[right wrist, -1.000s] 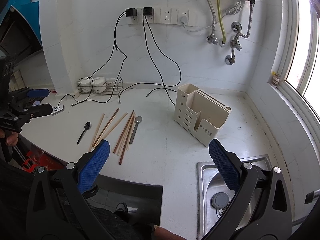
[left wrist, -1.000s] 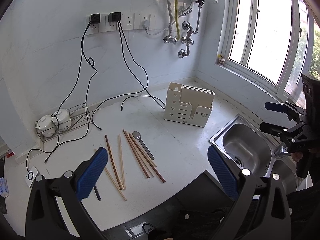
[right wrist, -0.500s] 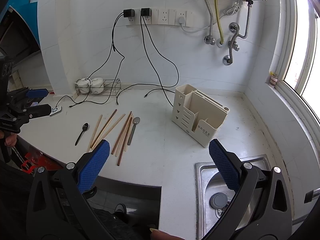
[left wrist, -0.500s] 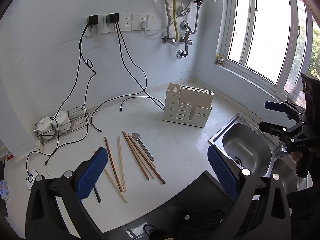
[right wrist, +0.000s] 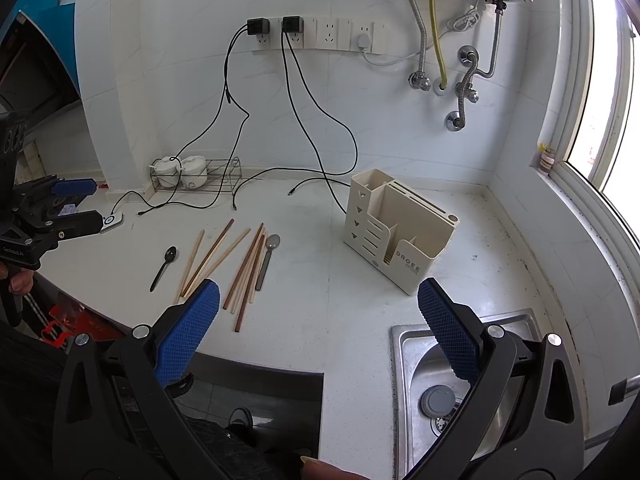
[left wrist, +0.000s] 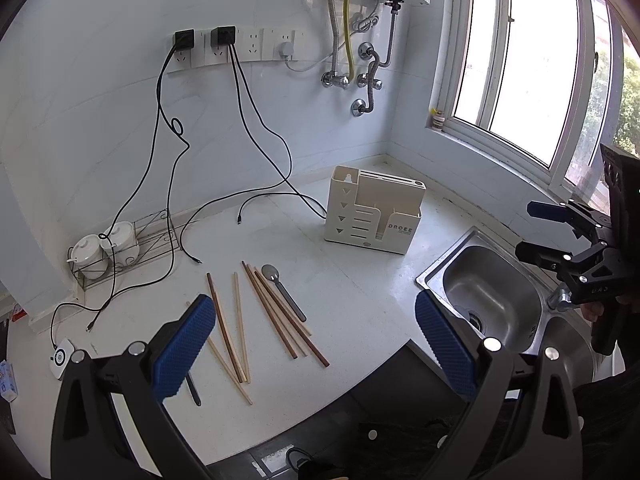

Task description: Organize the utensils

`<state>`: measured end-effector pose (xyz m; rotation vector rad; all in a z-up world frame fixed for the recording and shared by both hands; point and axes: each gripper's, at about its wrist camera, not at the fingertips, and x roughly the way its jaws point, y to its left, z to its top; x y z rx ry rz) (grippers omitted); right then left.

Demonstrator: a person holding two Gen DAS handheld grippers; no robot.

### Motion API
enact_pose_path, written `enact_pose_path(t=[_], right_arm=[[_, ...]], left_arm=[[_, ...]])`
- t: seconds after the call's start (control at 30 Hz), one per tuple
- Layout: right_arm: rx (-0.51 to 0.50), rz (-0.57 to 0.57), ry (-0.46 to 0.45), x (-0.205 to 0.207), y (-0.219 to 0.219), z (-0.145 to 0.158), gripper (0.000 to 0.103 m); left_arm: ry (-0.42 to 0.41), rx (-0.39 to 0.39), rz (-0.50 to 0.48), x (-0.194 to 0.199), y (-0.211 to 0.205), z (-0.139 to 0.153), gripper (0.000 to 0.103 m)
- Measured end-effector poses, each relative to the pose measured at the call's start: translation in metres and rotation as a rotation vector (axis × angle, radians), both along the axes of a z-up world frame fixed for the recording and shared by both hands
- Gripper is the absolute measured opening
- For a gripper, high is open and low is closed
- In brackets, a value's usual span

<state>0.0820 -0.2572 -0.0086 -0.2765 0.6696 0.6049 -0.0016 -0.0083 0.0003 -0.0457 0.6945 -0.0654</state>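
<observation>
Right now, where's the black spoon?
In the right wrist view the black spoon lies on the counter at the left end of the row, just left of the chopsticks.

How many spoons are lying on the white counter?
2. The small black spoon lies at the left end of the row of wooden chopsticks; the grey metal spoon lies at its right end, nearer the beige utensil holder.

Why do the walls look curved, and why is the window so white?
Left wrist view: the fisheye lens bends the wall, and daylight blows out the window. Right wrist view: same bending, window glare at the right edge, yet the chopsticks stay sharp.
</observation>
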Motion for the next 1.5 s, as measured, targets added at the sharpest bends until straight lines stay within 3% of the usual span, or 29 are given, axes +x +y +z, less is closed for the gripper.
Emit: enact_pose_path(t=[1.03, 1.2, 1.33, 1.5], right_arm=[[0.017, 0.021, -0.009, -0.001, -0.009, -0.003, 0.095], [0.027, 0.046, 0.012, 0.006, -0.011, -0.008, 0.095], [0.033, 0.063, 0.063, 0.021, -0.011, -0.019, 0.095], [0.05, 0.058, 0.113, 0.043, -0.007, -0.036, 0.095]], left_arm=[[-0.005, 0.016, 0.023, -0.002, -0.012, 0.003, 0.098], [0.009, -0.027, 0.029, -0.001, -0.01, 0.002, 0.098], [0.043, -0.031, 0.09, -0.001, -0.009, -0.003, 0.098], [0.084, 0.025, 0.232, -0.002, -0.004, -0.011, 0.098]])
